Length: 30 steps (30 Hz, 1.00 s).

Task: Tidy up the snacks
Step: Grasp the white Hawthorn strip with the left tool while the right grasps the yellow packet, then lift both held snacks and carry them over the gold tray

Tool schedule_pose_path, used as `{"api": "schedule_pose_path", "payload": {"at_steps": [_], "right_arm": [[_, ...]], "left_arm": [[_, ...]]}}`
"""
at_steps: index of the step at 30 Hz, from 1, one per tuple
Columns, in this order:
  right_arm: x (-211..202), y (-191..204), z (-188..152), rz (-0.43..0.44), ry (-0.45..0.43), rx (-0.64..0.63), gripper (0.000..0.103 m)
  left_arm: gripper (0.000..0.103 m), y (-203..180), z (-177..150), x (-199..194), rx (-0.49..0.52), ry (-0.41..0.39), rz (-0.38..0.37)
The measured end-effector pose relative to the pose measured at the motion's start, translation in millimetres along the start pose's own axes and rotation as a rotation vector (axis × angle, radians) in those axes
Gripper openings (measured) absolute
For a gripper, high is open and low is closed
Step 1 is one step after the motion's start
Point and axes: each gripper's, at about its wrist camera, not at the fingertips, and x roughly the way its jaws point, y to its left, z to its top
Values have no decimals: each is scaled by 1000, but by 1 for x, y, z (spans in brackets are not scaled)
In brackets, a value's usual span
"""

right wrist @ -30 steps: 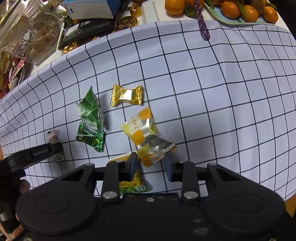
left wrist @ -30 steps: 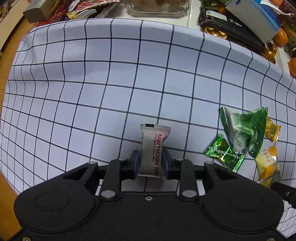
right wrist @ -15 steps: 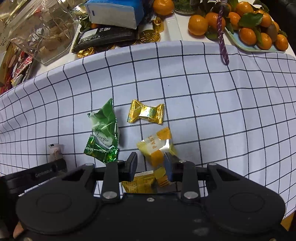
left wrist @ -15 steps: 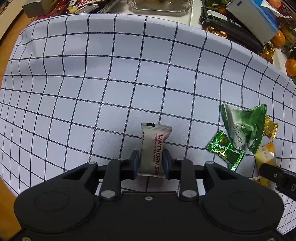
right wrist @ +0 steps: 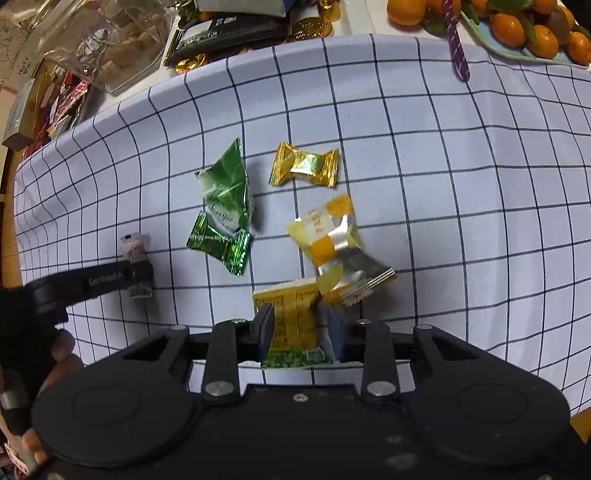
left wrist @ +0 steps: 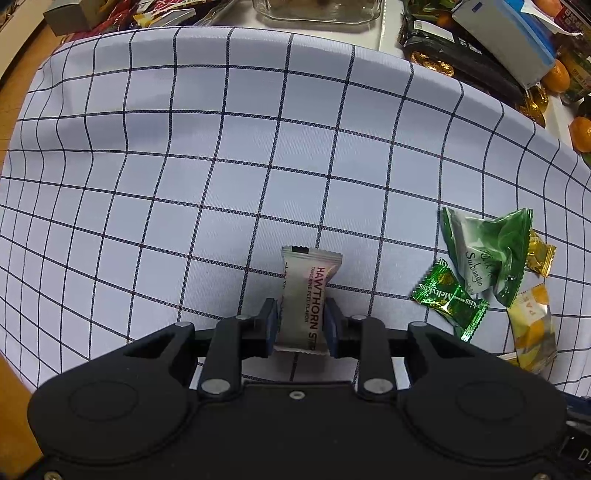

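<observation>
The left gripper (left wrist: 300,325) pinches the hawthorn strip (left wrist: 308,295) between its jaws, over the checked cloth (left wrist: 184,166). The right gripper (right wrist: 300,332) stands with narrow jaws around the yellow packet (right wrist: 293,321); whether the far pad touches is unclear. It should squeeze squarely, clear of the overlapping pastry wrapper (right wrist: 334,247).

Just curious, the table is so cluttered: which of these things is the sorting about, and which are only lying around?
The job: hawthorn strip, yellow packet, green packet, green candy, gold candy, silver-orange packet.
Lying about: oranges, jar, gold coins, purple cord.
</observation>
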Motion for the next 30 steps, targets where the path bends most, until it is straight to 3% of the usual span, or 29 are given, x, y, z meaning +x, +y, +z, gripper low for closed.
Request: {"api": "schedule_pose_path", "payload": {"at_steps": [6,18,24,30], "right_arm": [[13,13,-6,2,42,-12,34],[44,34,-9,-102,61,-56,40],[35,42,-15,-54,21,-102,35],[-6,31,-3,-59,-144,-89,35]], "left_arm": [[40,1,1,1,-2,1,-7],[40,4,0,3,3,-3,-6],[40,3,0,4,4,-2,-7],[40,3,0,5,4,-3,-7]]}}
